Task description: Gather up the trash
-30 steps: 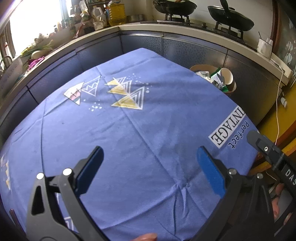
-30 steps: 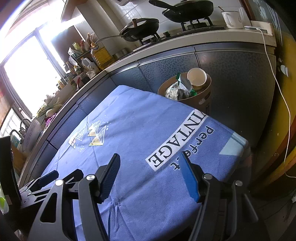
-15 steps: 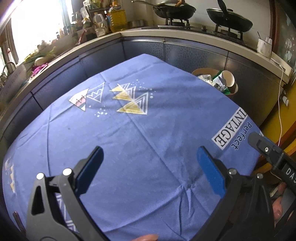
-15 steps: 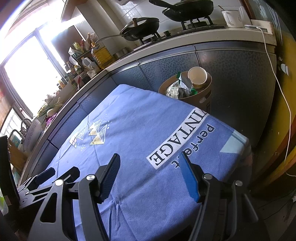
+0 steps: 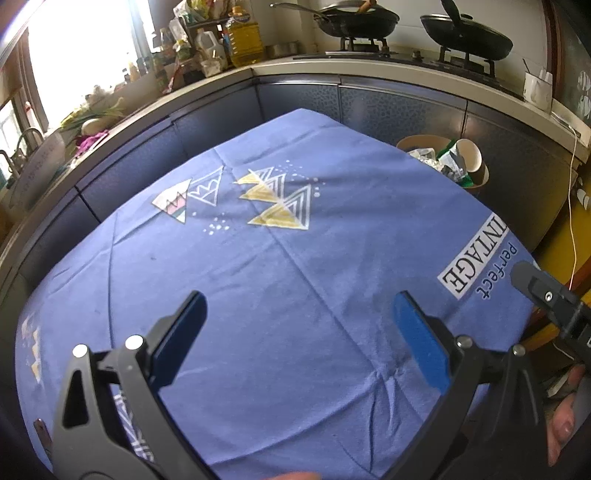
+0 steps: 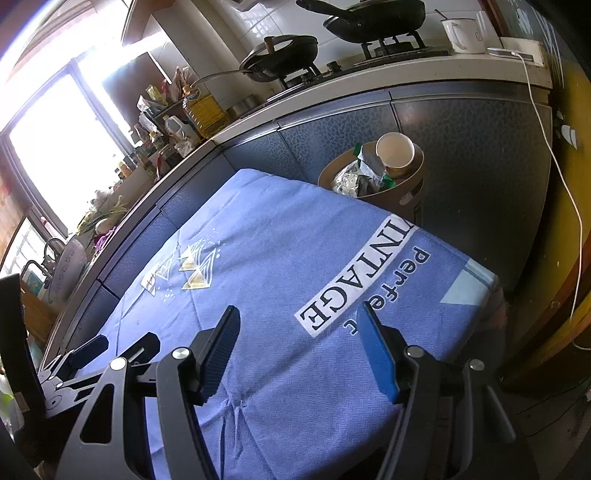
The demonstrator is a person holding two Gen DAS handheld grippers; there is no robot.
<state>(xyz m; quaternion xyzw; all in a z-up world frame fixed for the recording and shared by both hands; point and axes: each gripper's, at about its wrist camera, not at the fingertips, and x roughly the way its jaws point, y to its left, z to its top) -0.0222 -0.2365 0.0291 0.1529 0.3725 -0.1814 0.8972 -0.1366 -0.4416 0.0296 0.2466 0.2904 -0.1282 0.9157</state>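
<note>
A brown round bin [image 5: 480, 177] stands past the table's far right edge, also in the right wrist view [image 6: 399, 192]. It holds a paper cup [image 6: 394, 151], foil and wrappers [image 6: 351, 179]. My left gripper [image 5: 299, 325] is open and empty above the near part of the blue tablecloth [image 5: 258, 266]. My right gripper [image 6: 299, 339] is open and empty above the cloth's near right part [image 6: 280, 251]. No loose trash shows on the cloth.
A kitchen counter [image 5: 369, 74] wraps round the far side with pans [image 5: 465, 37], an oil bottle [image 5: 243, 44] and a mug [image 6: 461, 35]. A white cable [image 6: 561, 177] hangs at the right. The other gripper shows at the right edge [image 5: 554, 299].
Both grippers have drawn back and up slightly from the table; more of the counter shows in the left view. Both stay open and empty.
</note>
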